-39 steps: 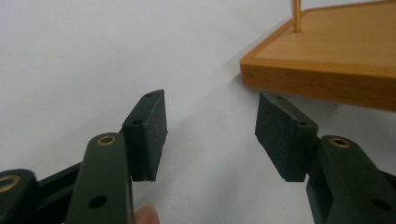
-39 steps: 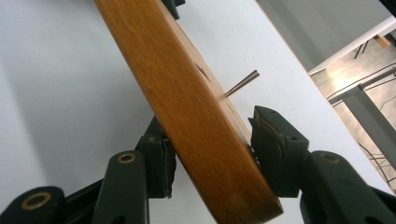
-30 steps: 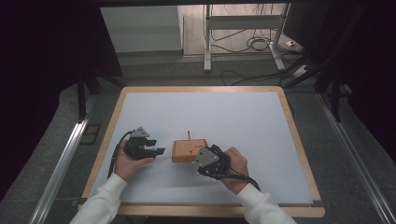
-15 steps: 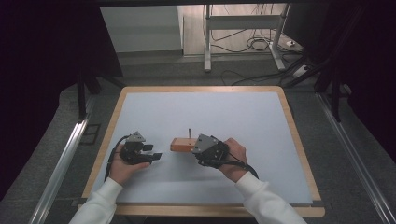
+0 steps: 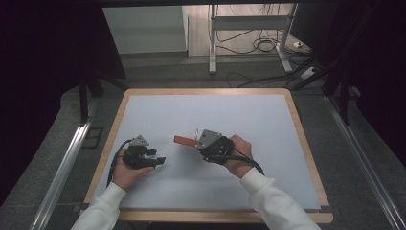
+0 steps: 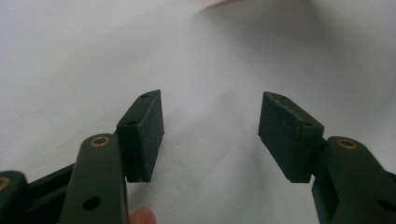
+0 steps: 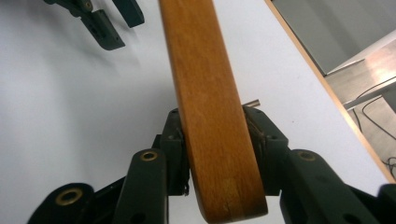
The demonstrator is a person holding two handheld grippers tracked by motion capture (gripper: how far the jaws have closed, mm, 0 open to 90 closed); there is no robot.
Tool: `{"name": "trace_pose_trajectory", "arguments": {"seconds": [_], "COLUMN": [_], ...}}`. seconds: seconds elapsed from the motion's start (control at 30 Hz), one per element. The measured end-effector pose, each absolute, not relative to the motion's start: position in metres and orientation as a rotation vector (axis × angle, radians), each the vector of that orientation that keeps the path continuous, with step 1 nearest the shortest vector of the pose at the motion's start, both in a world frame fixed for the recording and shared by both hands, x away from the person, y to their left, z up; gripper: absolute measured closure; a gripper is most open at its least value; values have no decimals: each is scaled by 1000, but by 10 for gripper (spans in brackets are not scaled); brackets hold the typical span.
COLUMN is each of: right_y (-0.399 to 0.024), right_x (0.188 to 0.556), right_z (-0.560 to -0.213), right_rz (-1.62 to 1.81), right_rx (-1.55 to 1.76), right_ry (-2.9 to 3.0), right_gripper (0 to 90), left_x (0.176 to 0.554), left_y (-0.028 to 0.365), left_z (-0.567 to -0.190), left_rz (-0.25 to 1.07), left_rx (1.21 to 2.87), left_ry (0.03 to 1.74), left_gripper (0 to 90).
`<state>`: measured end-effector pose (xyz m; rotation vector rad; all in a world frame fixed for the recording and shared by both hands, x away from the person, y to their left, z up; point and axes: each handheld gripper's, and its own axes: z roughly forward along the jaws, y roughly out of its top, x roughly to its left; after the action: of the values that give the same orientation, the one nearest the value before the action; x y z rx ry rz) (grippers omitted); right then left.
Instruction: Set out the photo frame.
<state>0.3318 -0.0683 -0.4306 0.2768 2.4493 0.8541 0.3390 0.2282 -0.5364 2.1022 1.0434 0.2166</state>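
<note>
A flat wooden block (image 5: 184, 140), orange-brown with rounded ends and a smooth grained face (image 7: 210, 107), is being held above the white desk (image 5: 268, 120) in the right gripper (image 5: 197, 143), whose fingers (image 7: 175, 140) are clamping its two long sides near one end. The block is pointing away from that gripper toward the left gripper (image 5: 160, 160), well apart from it. A thin metal pin (image 7: 252, 102) is sticking out at the block's edge beside one finger.
</note>
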Motion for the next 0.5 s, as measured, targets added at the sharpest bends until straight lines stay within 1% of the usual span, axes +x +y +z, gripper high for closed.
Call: {"name": "trace_pose_trajectory", "arguments": {"seconds": [0.23,0.5], "right_y": [-64,-65], "right_x": [344,347], "right_z": [-423,-415], "right_rz": [869,959], "right_rx": [271,298], "right_ry": [2442,2457], "right_gripper": [692,697], "left_x": [339,339], "left_y": [228,230], "left_z": [-538,-538], "left_rz": [220,223], "left_rx": [2107,2097], "left_ry": [1043,1052], "left_gripper": [393,393]}}
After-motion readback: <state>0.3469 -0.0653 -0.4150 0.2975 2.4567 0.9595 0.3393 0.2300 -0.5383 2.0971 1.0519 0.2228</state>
